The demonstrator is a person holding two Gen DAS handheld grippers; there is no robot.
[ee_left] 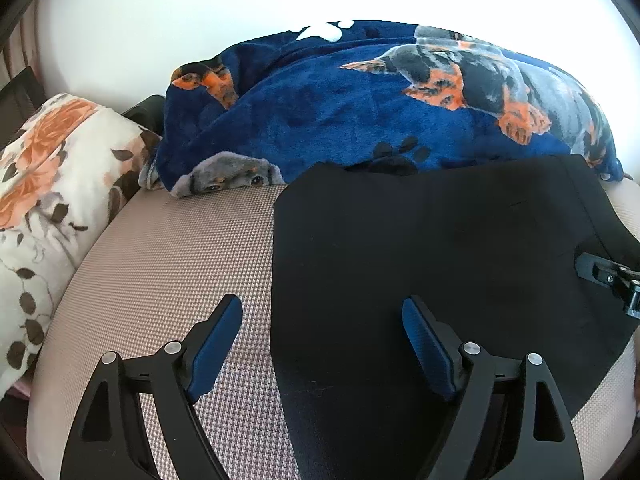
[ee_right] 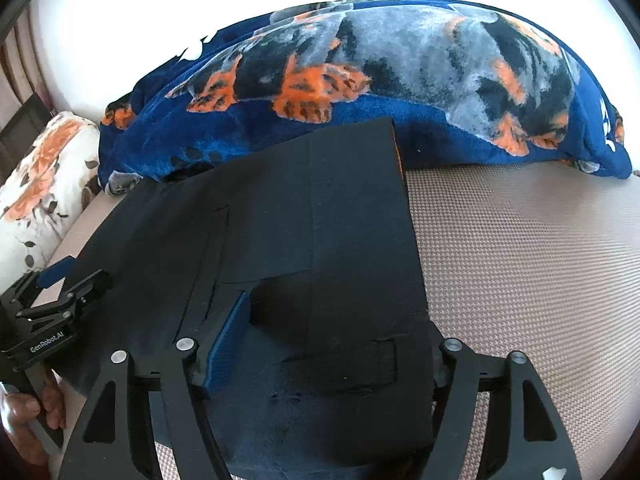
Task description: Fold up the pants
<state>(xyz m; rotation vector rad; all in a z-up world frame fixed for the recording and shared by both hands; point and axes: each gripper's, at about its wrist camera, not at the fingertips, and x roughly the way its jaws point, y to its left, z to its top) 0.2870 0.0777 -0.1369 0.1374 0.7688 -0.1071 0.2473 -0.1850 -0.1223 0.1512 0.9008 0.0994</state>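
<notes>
Already the pants (ee_left: 440, 248) lie folded into a flat black rectangle on the beige mat (ee_left: 168, 264), their far edge against the blue blanket (ee_left: 320, 120) heaped along the mat's back edge. A floral pillow (ee_left: 44, 184) sits at the mat's left edge.

Left gripper (ee_left: 320, 344): jaws wide apart, nothing between them; it straddles the pants' left edge, one finger over bare mat, the other over cloth. Right gripper (ee_right: 320, 344): jaws also apart, gripping nothing. The near right part of the pants lies between its fingers, and cloth hides the right finger's pad.

By the look of it, a fold is just finished and both grippers are letting go. Whether another fold is wanted I cannot tell. If so, the next move calls for both grippers to pinch one short edge at its corners, lift it and lay it over the opposite edge, keeping the layers square. If not, they only need to draw clear without dragging the top layer.
</notes>
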